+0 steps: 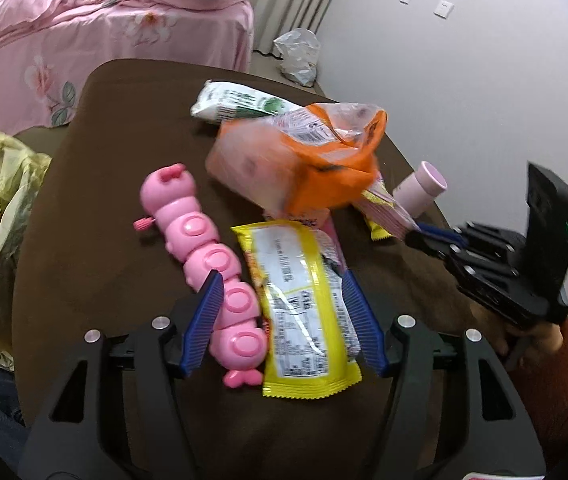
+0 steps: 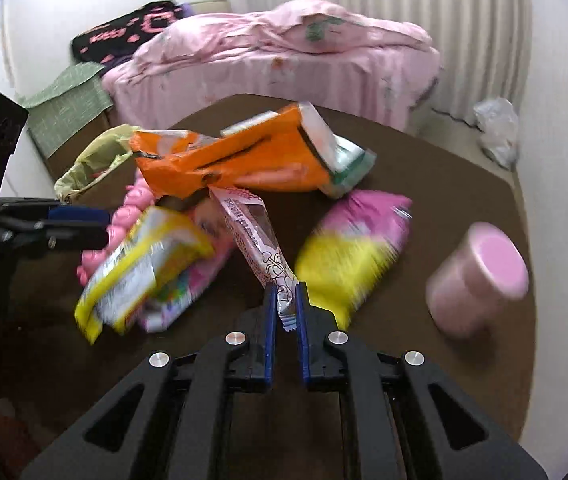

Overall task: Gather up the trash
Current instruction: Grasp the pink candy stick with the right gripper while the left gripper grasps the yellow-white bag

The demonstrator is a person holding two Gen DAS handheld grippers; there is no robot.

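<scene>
Wrappers lie on a brown table (image 1: pixel 104 240). My left gripper (image 1: pixel 284 292) is open, its jaws on either side of a yellow wrapper (image 1: pixel 299 304) and the tail of a pink caterpillar toy (image 1: pixel 208 252). My right gripper (image 2: pixel 285 304) is shut on the end of a pink-and-white wrapper (image 2: pixel 252 236), lifted off the table; it also shows in the left wrist view (image 1: pixel 387 212). An orange bag (image 1: pixel 303 164) (image 2: pixel 236 160) rides up on that wrapper. A green-and-white packet (image 1: pixel 240 102) lies behind. A pink-and-yellow packet (image 2: pixel 355 240) lies to the right.
A yellowish trash bag (image 1: pixel 0 184) (image 2: pixel 88 164) hangs at the table's left edge with wrappers inside. A pink cylinder (image 1: pixel 423 188) (image 2: pixel 479 280) stands at the right. A pink bed (image 1: pixel 104 28) lies beyond, and a white plastic bag (image 1: pixel 299 56) is on the floor.
</scene>
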